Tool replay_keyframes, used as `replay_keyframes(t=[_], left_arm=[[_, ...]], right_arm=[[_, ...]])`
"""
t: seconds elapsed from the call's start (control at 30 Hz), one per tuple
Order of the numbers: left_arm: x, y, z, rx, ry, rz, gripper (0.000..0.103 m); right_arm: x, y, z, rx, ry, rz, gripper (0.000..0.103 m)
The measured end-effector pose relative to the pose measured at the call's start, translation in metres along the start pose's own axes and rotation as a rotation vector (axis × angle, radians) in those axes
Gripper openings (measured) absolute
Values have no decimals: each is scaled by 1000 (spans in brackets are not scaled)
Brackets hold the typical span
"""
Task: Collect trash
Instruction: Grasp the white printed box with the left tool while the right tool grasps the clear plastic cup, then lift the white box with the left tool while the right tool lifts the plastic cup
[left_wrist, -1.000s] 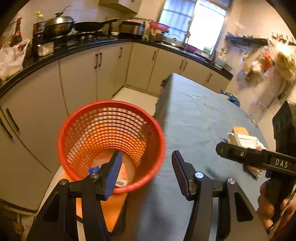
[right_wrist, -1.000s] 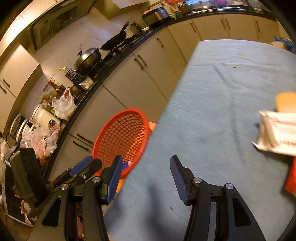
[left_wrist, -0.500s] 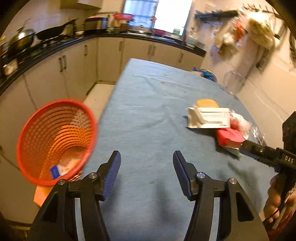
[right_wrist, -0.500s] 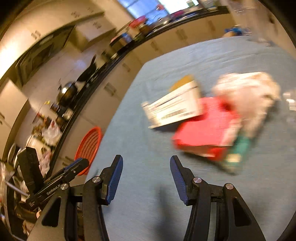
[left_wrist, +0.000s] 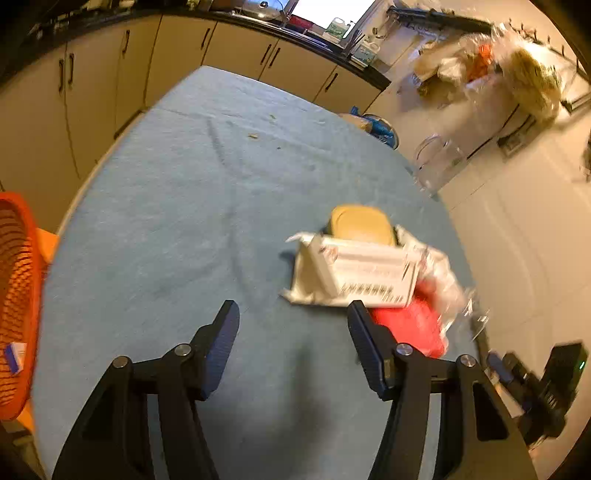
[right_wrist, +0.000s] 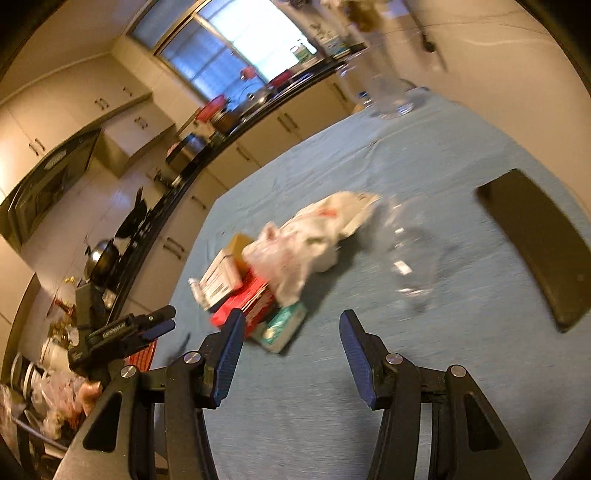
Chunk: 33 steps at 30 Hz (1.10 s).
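A trash pile lies on the blue-clothed table (left_wrist: 166, 221): a white box (left_wrist: 354, 273) over a red packet (left_wrist: 410, 328), a tan item (left_wrist: 360, 221) behind, and crumpled plastic (left_wrist: 439, 273). My left gripper (left_wrist: 291, 325) hovers just short of it, jaws closing on nothing. The orange basket (left_wrist: 14, 288) sits off the table's left edge with a scrap inside. In the right wrist view the white box (right_wrist: 221, 277), red packet (right_wrist: 243, 302), teal packet (right_wrist: 284, 325) and white bag (right_wrist: 306, 240) lie ahead of my right gripper (right_wrist: 291, 332), which is open and empty.
A clear plastic container (right_wrist: 413, 254) and a flat black object (right_wrist: 535, 243) lie on the table right of the pile. A clear jug (right_wrist: 391, 99) stands at the far edge. Kitchen cabinets (left_wrist: 92, 92) and a cluttered counter run along the left.
Both grippers have swung away from the orange basket toward the trash pile. The basket has slid to the left edge of the left view, and the pile now sits close ahead.
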<state>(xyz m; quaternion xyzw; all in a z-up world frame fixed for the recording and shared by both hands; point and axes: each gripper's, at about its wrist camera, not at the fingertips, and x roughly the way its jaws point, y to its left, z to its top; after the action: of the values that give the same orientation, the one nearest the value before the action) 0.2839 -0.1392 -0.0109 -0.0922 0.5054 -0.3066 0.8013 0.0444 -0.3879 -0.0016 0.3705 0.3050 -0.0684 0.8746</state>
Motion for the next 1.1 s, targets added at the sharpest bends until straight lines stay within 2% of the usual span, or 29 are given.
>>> replay_keyframes(t=[0.03,0.2,0.43,0.63,0.9,1.0,1.03,1.07,1.1], left_arm=[[4,-3,5,-5,3,-8,49],[20,-24,19,20,12,-11,47],[54,-35,22,41,69,36,16],[47,-35,16,57,35,43,11],[20,-35,0,103,-32,46,10],[5,-33,-5,105,-67,44,9],[2,-32,-6,106,-76,44,9],[-1,-31,-7,105,-84,46,9],[-5,-30,-8,104,-92,47,9]], right_arm=[[-3,-3,1,5,-10,-3,58],[-17,-30,10,34,-42,-22,58],[-19,-55,21,79,-52,-39,58],[-14,-66,31,95,-71,-77,65],[14,-73,43,108,-44,-132,65],[18,-64,43,79,-48,-141,65],[19,-61,43,65,-51,-148,64],[20,-58,42,49,-54,-155,55],[22,-56,42,35,-52,-164,42]])
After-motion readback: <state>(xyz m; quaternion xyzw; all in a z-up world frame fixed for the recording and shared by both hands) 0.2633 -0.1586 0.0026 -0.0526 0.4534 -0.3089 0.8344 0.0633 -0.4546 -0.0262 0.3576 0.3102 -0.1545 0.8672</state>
